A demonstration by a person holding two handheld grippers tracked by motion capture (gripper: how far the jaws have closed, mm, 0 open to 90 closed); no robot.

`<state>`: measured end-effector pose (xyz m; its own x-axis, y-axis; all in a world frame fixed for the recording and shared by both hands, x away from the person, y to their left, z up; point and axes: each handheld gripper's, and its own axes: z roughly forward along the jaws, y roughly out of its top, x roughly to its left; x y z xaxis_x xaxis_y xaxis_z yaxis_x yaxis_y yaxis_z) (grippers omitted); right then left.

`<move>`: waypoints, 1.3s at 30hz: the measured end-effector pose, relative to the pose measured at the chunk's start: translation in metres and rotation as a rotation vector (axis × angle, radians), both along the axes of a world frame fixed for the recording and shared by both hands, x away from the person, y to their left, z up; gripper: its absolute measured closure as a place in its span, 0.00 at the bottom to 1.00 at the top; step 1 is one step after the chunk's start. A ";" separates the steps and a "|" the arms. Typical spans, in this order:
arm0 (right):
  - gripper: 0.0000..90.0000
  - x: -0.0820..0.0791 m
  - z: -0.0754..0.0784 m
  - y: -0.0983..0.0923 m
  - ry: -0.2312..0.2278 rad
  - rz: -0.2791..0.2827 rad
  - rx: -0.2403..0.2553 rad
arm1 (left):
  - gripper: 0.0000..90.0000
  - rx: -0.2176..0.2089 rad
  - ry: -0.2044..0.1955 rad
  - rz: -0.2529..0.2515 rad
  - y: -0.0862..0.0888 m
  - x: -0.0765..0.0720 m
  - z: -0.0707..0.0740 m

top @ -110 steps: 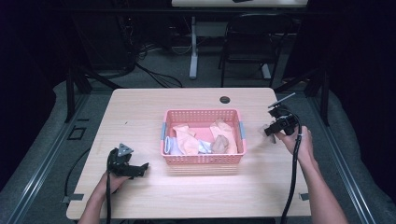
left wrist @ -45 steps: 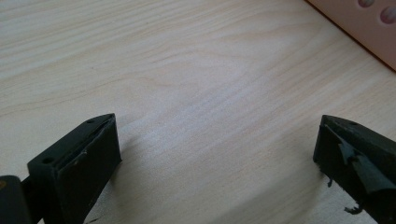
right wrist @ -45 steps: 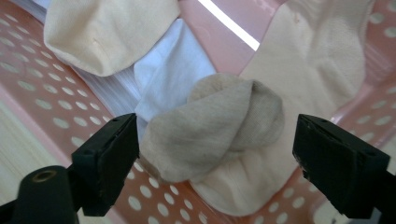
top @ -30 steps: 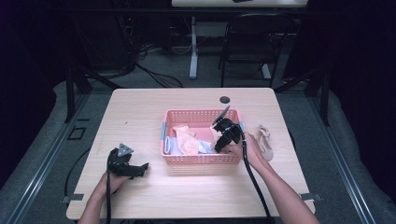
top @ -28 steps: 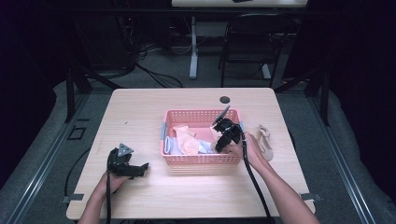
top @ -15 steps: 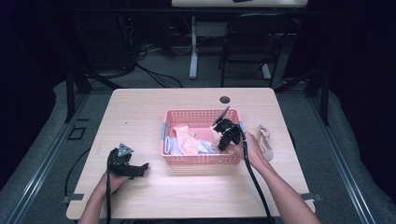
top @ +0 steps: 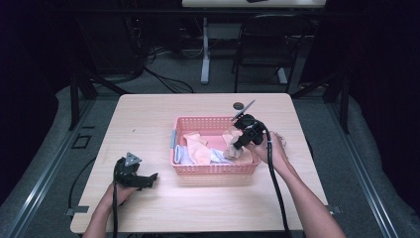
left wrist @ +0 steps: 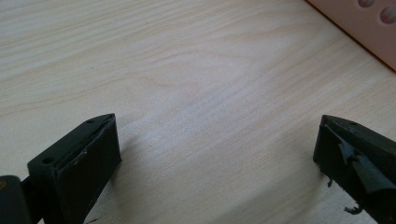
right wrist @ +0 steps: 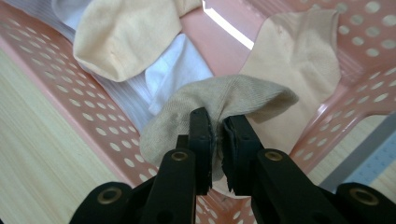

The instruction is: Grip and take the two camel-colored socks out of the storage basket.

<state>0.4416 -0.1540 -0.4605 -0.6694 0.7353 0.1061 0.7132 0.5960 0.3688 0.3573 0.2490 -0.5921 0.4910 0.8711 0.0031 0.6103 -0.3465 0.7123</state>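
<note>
Right gripper [right wrist: 215, 140] seen inside pink basket [top: 184, 168]; jaws clamped on fold of tan sock [right wrist: 224, 100], sock bunched just ahead of them. Peach sock [right wrist: 126, 32] and white cloth [right wrist: 175, 65] lie beyond. Judged step: sock being lifted out. Straight lift advised, fold kept pinched, hem kept clear of perforated wall.

Left gripper [left wrist: 215, 154] rested on table [top: 148, 114], jaws wide apart, nothing between; basket corner ahead. Light wood top, dark room, chair [top: 260, 54] behind.
</note>
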 end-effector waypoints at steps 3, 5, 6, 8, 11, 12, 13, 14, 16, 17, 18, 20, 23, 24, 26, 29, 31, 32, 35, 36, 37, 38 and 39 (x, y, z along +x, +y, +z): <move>0.91 -0.002 0.008 -0.002 -0.015 0.005 0.008 | 0.00 -0.001 0.000 0.000 0.000 0.000 0.000; 0.91 -0.003 0.014 -0.005 -0.024 0.009 0.014 | 0.00 0.000 0.000 0.000 0.000 0.000 0.000; 0.91 -0.004 0.016 -0.005 -0.036 0.001 0.023 | 0.00 0.000 0.000 0.000 0.000 0.000 0.000; 0.91 -0.005 0.022 -0.008 -0.043 0.004 0.035 | 0.00 -0.001 0.000 0.000 0.000 0.000 0.000; 0.91 -0.006 0.027 -0.010 -0.056 0.001 0.042 | 0.00 0.002 0.001 -0.001 0.000 0.000 0.000; 0.91 -0.007 0.031 -0.011 -0.061 0.002 0.047 | 0.00 -0.001 0.000 0.001 0.000 0.000 0.000; 0.91 -0.008 0.033 -0.012 -0.069 -0.003 0.063 | 0.00 -0.001 0.000 0.001 0.000 0.000 0.000; 0.91 -0.010 0.038 -0.014 -0.078 -0.008 0.079 | 0.00 0.000 0.000 0.000 0.000 0.000 0.000; 0.91 -0.011 0.043 -0.016 -0.092 -0.009 0.083 | 0.00 -0.001 0.000 0.000 0.000 0.000 0.000; 0.91 -0.012 0.046 -0.018 -0.100 -0.007 0.089 | 0.00 -0.001 0.000 0.000 0.000 0.000 0.000; 0.91 -0.013 0.048 -0.019 -0.107 -0.008 0.093 | 0.00 -0.001 0.000 0.000 0.000 0.000 0.000; 0.91 -0.015 0.053 -0.022 -0.113 -0.011 0.100 | 0.00 0.000 0.000 0.000 0.000 0.000 0.000; 0.91 -0.016 0.059 -0.025 -0.117 -0.011 0.102 | 0.00 0.000 0.000 0.000 0.000 0.000 0.000; 0.91 -0.016 0.059 -0.025 -0.117 -0.011 0.102 | 0.00 0.000 0.000 0.000 0.000 0.000 0.000; 0.91 -0.017 0.062 -0.029 -0.119 -0.018 0.105 | 0.00 0.000 0.000 0.000 0.000 0.000 0.000; 0.91 -0.017 0.065 -0.032 -0.122 -0.025 0.103 | 0.00 0.000 0.000 0.000 0.000 0.000 0.000; 0.91 -0.018 0.066 -0.034 -0.131 -0.030 0.111 | 0.00 0.000 0.000 0.000 0.000 0.000 0.000; 0.91 -0.018 0.068 -0.035 -0.131 -0.027 0.112 | 0.00 0.000 0.000 0.000 0.000 0.000 0.000; 0.91 -0.020 0.073 -0.039 -0.147 -0.031 0.120 | 0.00 0.000 0.000 0.000 0.000 0.000 0.000; 0.91 -0.021 0.076 -0.041 -0.154 -0.032 0.125 | 0.00 0.000 0.000 0.000 0.000 0.000 0.000; 0.91 -0.022 0.078 -0.043 -0.158 -0.035 0.125 | 0.00 0.000 0.000 0.000 0.000 0.000 0.000; 0.91 -0.023 0.081 -0.045 -0.167 -0.039 0.132 | 0.00 0.000 0.000 0.000 0.000 0.000 0.000; 0.91 -0.024 0.084 -0.048 -0.171 -0.040 0.135 | 0.00 0.000 0.000 0.000 0.000 0.000 0.000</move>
